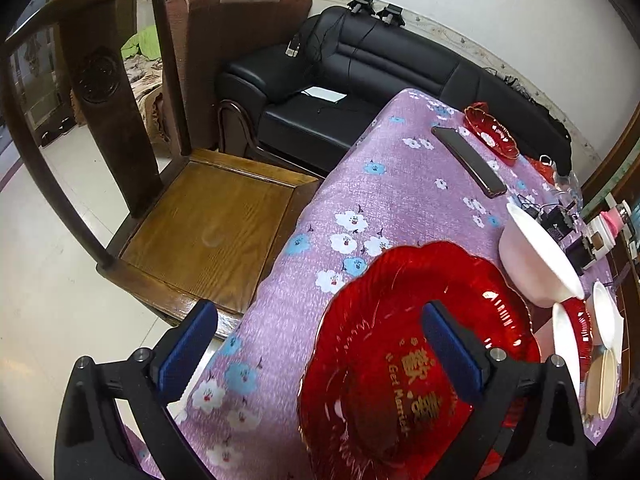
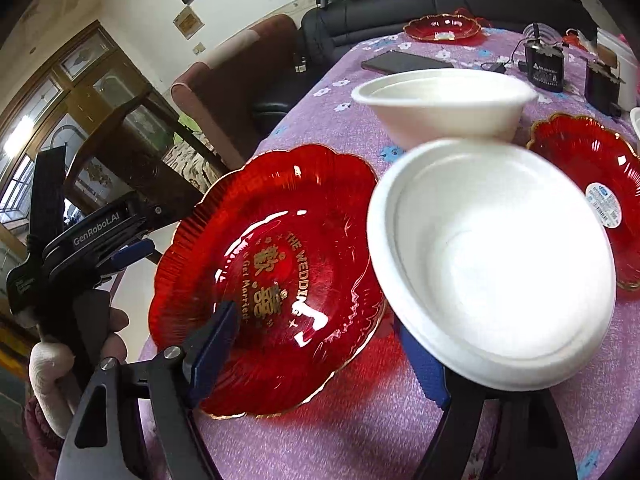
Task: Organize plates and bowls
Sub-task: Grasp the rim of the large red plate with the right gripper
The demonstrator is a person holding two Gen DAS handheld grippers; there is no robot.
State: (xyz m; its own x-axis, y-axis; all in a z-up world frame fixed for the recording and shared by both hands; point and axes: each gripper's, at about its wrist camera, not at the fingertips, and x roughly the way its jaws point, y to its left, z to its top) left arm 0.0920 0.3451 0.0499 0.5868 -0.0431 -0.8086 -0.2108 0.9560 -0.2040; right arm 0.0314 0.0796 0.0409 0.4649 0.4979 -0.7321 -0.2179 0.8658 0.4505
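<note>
left tool (image 1: 316, 344): apart, nothing clamped, over red plate (image 2: 264, 276) at bench (image 1: 360, 196) edge
right tool (image 2: 320, 356): apart, near white bowl (image 2: 492, 264) overlapping plate rim
second bowl (image 2: 444, 104): behind

Three red plates are counted on the tabletop (image 2: 320, 432): a large one with gold lettering (image 2: 272, 280), one bearing a white sticker (image 2: 580, 176) and one at the far end (image 2: 442, 28). Two white bowls are seen, a near one (image 2: 492, 264) and one behind it (image 2: 444, 104). One dark phone (image 2: 400, 62) is counted.
</note>
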